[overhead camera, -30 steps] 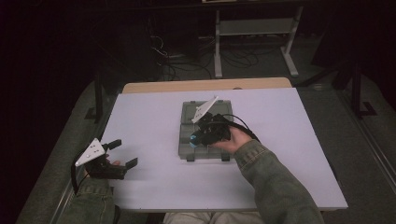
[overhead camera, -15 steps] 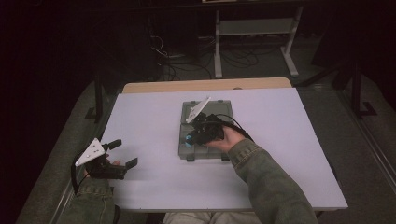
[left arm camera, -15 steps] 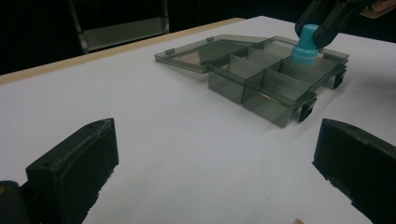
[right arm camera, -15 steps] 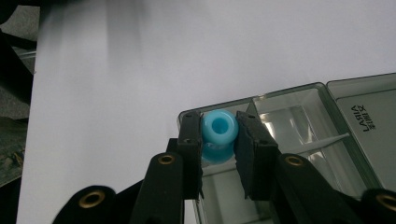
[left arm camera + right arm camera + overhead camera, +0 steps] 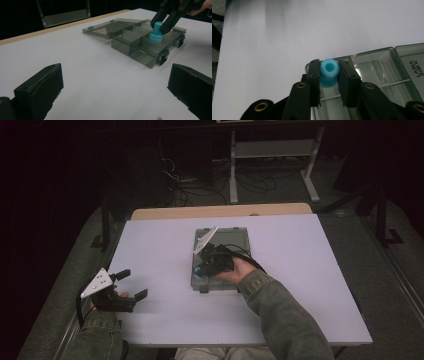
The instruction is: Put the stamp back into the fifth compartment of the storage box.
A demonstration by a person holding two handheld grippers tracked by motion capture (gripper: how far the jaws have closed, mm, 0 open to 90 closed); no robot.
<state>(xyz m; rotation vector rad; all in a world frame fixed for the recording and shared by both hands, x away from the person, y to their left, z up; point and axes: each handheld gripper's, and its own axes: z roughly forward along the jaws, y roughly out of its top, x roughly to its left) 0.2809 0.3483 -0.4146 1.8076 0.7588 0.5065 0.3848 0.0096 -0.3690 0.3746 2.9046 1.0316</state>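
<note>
— Spool [image 5: 329,72], pale blue, sits pinched between the two black jaws of the right gripper [image 5: 328,82], which is closed on its waist with the hollow end facing the camera. Where is it, exactly?

— Just above a corner compartment of the smoky clear box [image 5: 140,40], at the end nearest the person. From the left gripper view the spool [image 5: 156,35] hangs at the rim of that cell, its flared foot level with the dividers; I cannot tell whether it touches the floor of the cell.

— So which step is this?

— By my reading, the placing: the piece is carried to the box [image 5: 220,262] and is about to go in. The next move calls for a short lowering into the cell, kept clear of the divider walls, then a parting of the jaws.

— And the other hand?

— The left gripper [image 5: 117,287] rests well apart near the table's [image 5: 310,270] left edge, jaws spread wide and holding nothing.

— Any writing?

— A label in the open lid [image 5: 412,60], seen upside down and reversed; it seems to read "AIRA" above smaller marks too fine to make out.
</note>
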